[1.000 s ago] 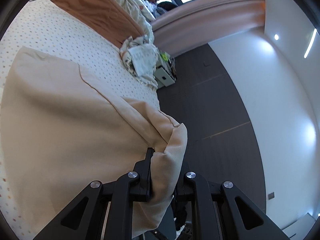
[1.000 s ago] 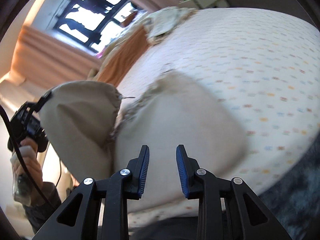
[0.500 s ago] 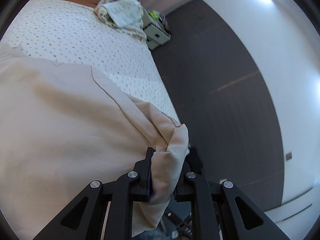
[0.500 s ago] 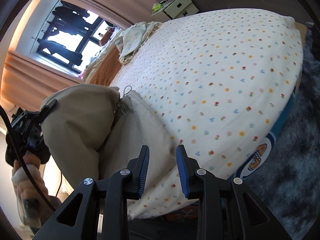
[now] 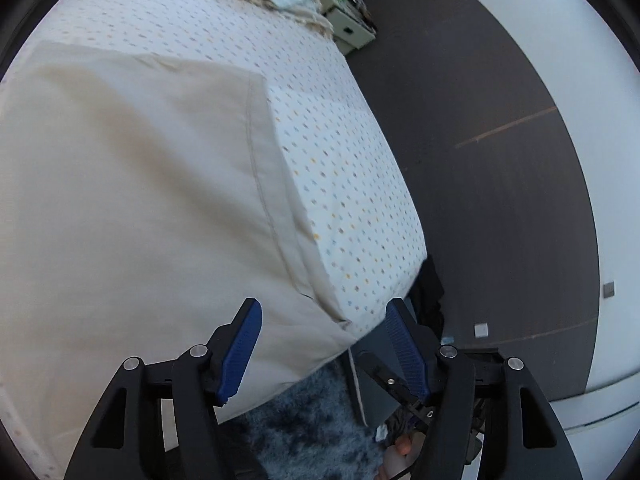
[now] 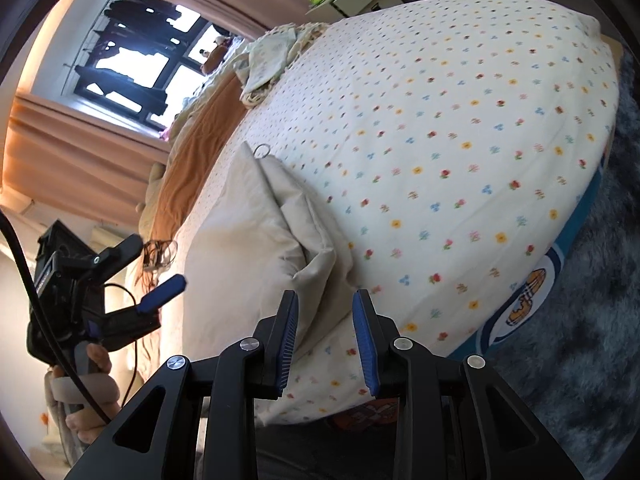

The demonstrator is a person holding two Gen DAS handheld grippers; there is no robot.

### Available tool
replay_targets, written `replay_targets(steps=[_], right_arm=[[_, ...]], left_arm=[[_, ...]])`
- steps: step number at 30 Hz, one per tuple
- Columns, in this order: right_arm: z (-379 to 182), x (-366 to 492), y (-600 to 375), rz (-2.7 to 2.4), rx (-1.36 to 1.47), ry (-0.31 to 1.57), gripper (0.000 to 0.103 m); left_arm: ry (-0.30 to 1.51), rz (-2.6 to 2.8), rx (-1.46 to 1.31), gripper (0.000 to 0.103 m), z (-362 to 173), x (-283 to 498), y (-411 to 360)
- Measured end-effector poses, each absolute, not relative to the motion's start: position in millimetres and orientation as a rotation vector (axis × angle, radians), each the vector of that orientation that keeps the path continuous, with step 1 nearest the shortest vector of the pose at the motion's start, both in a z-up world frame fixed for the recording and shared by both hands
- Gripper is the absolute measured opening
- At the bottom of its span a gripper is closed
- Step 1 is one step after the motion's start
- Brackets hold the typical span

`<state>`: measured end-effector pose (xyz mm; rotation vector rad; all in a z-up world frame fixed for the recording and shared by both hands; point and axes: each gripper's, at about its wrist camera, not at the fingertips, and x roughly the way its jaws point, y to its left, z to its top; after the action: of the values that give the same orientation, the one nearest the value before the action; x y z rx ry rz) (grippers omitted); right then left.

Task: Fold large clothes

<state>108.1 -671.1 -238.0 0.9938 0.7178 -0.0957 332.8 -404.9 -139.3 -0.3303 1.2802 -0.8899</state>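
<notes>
On the flower-dotted bed sheet (image 6: 460,128): beige garment (image 5: 132,200), flat in the left view, bunched folds near the bed's edge in the right view only. Left gripper (image 5: 322,354): spread wide, empty. Right gripper (image 6: 325,338): parted, empty, above the folds.

Beige garment (image 5: 132,184) was matt woven cloth, smooth on the flat with a stitched seam along its edge, soft creases at the bed's near edge. Bed sheet (image 6: 460,152) was matt cotton-like cloth, small flower print. Left gripper (image 5: 322,344) and right gripper (image 6: 325,334) were matt black plastic, blue ribbed rubbery pads (image 5: 242,352), shiny metal rivets. Rug (image 6: 592,344) at the bed's foot was shaggy grey-blue pile. Floor (image 5: 480,160) looked like dark matt wood grain. Curtain (image 6: 68,160) was pleated orange cloth.
</notes>
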Motion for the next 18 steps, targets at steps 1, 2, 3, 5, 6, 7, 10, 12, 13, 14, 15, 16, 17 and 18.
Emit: replay_targets(steps=[1,2,3,5,6,7,10,12,13,14,15,16,17,18], right_arm=[[-239,110,-670,-0.094,0.992,0.718,0.043],[-240,111,-668,-0.093,0.992,0.72,0.046],[-241,113,-666,-0.087,0.994,0.723,0.046],[-244,118,-662,-0.072,1.004,0.724,0.046],[-245,120,-660,-0.065,1.005,0.726,0.046],[-246,123,-658,-0.061,1.001,0.727,0.046],[-246,130,-653,-0.059,0.983,0.724,0.046],[-247,135,-652,-0.064,0.974,0.73,0.046],[-248,138,-652,-0.067,0.97,0.733,0.046],[-248,139,-652,-0.069,0.966,0.733,0.046],[-247,141,-652,-0.071,0.961,0.731,0.046],[-246,142,-653,-0.076,0.955,0.728,0.046],[-246,144,-654,-0.082,0.951,0.727,0.046],[-246,145,-655,-0.089,0.947,0.726,0.046]], left_arm=[[1.264,-0.864,-0.339,0.065,-136,334,-390],[1.249,-0.84,-0.345,0.065,-133,335,-377],[1.23,-0.809,-0.351,0.065,-131,338,-360],[1.2,-0.763,-0.356,0.065,-125,334,-332],[1.187,-0.736,-0.36,0.065,-125,335,-316],[1.178,-0.706,-0.364,0.065,-125,336,-300],[1.165,-0.637,-0.376,0.065,-132,341,-265],[1.162,-0.603,-0.378,0.065,-137,341,-247],[1.164,-0.585,-0.38,0.065,-141,340,-240],[1.167,-0.571,-0.38,0.065,-146,342,-236],[1.17,-0.561,-0.379,0.065,-148,341,-230],[1.174,-0.553,-0.373,0.065,-152,339,-224],[1.178,-0.544,-0.366,0.065,-156,338,-223],[1.185,-0.535,-0.359,0.065,-160,337,-218]])
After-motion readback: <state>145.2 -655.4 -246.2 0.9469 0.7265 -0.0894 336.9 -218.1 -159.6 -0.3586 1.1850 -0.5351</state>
